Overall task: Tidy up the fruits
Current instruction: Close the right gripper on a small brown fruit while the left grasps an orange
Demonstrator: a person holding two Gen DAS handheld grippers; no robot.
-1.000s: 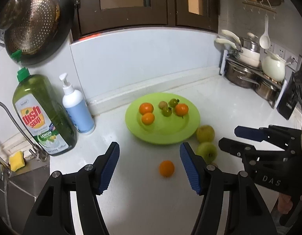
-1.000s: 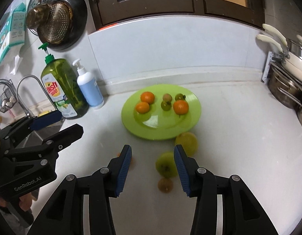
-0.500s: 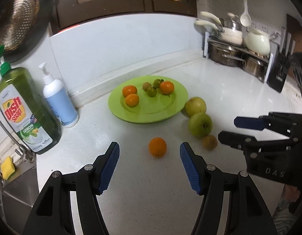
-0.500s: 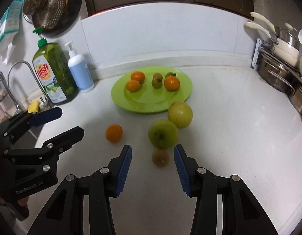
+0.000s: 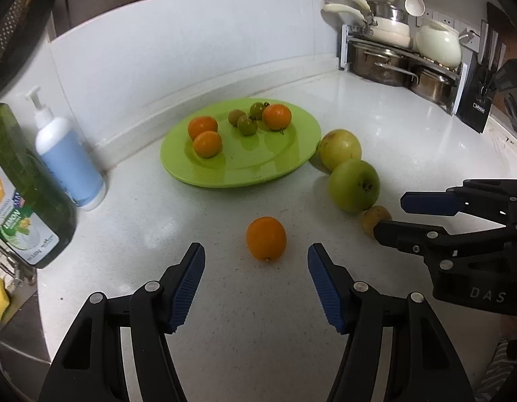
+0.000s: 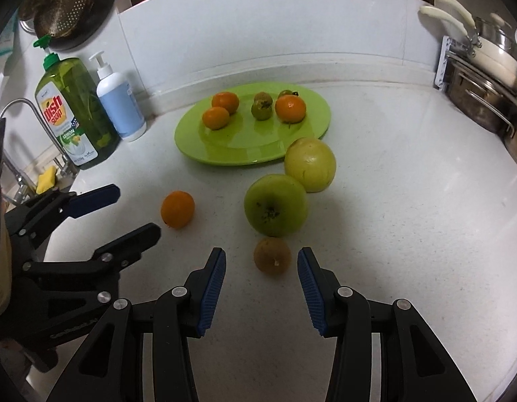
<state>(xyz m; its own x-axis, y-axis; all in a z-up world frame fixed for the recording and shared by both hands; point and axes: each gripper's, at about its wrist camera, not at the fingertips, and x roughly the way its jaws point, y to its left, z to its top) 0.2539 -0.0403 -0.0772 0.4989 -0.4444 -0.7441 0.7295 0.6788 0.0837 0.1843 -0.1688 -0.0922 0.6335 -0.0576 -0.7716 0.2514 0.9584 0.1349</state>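
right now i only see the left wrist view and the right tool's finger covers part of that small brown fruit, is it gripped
observer: No. The small brown fruit lies whole on the counter, level with the tips of the right tool. There is a gap on each side, and the pads do not touch it.
operator: what's past the dish soap, my view cuts it off
observer: A curved metal tap arches in front of the dish soap bottle, with a yellow sponge near its base.

Right tool (image 6: 261,269) open, brown fruit (image 6: 272,255) just ahead, untouched
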